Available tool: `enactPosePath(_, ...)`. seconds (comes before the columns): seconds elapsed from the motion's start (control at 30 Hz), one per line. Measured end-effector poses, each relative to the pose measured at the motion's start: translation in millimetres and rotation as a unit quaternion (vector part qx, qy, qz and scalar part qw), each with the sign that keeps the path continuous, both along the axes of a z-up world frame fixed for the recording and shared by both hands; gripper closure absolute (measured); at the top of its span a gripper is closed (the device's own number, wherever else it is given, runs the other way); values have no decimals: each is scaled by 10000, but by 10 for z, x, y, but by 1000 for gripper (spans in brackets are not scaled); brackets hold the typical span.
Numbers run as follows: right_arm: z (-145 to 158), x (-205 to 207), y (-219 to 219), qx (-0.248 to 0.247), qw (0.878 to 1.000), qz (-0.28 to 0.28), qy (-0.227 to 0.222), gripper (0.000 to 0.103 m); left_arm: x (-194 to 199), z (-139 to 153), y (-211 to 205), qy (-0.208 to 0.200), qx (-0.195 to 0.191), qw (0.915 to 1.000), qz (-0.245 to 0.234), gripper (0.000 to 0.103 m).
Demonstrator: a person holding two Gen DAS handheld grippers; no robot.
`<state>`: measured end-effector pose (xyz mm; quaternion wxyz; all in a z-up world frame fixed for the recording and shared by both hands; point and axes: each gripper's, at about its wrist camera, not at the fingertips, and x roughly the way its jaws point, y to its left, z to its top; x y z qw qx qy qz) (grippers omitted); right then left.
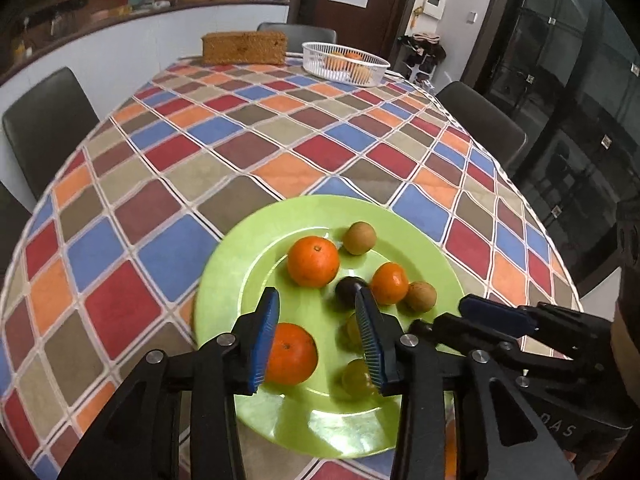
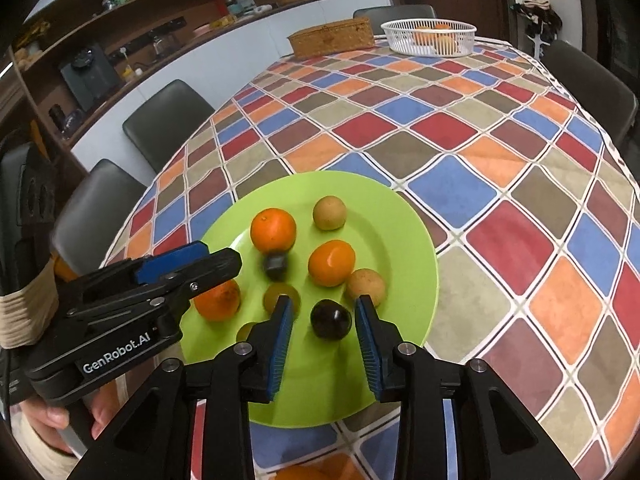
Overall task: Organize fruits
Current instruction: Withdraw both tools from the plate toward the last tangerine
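On the green plate [image 2: 400, 216] at the tablecloth's [image 2: 460, 128] near edge, the right gripper [image 2: 322, 330] stands open around a dark plum [image 2: 331, 319], its pads apart from it. The left gripper [image 2: 188, 264] reaches in from the plate's left rim over an orange [image 2: 218, 300]. A white basket [image 2: 428, 38] sits at the far edge.

Your left gripper [image 1: 318, 334] was a matte black plastic frame with triangular cut-outs in its arms, silver round screws [image 1: 226, 340] at the joints, and blue ribbed rubber pads [image 1: 264, 338] lining both fingers. Your right gripper [image 2: 322, 338] had the same black frame, silver screws and blue ribbed pads. White "GenRobot.AI" lettering [image 2: 116, 361] ran along the left unit's black body. Your bare-skinned left hand [image 2: 52, 420] showed beneath it, with a cream ribbed cuff [image 2: 24, 312] nearby.
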<state>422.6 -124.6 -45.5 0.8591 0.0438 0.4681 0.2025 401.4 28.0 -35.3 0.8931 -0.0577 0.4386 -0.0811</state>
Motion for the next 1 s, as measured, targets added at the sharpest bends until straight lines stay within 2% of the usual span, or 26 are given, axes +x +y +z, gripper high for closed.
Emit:
enactPosePath(0.33, 335, -310, -6, -112, 9985, 133, -515, 69, -402, 365, -25, -467, 347, 9983, 30, 64)
enactPosePath(0.63, 594, -660, -55, -91, 9965, 202, -806, 68, -774, 597, -55, -608, 567, 9965, 121, 64)
enactPosePath(0.7, 618, -727, -64, -97, 9962, 209, -837, 63, -865, 623, -57, -642, 610, 9960, 145, 56)
enactPosePath(0.83, 652, -883, -70, -126, 9958, 255, -872, 63, -1038, 645, -60, -688, 668, 9952, 198, 52)
enactPosePath(0.9, 652, -947, -64, -171, 9956, 288, -871, 63, -1131, 646, -57, -707, 692, 9948, 239, 45)
enactPosePath(1.0, 634, -1058, -61, -264, 9952, 321, -891, 56, -1249, 625, -46, -697, 763, 9941, 334, 40)
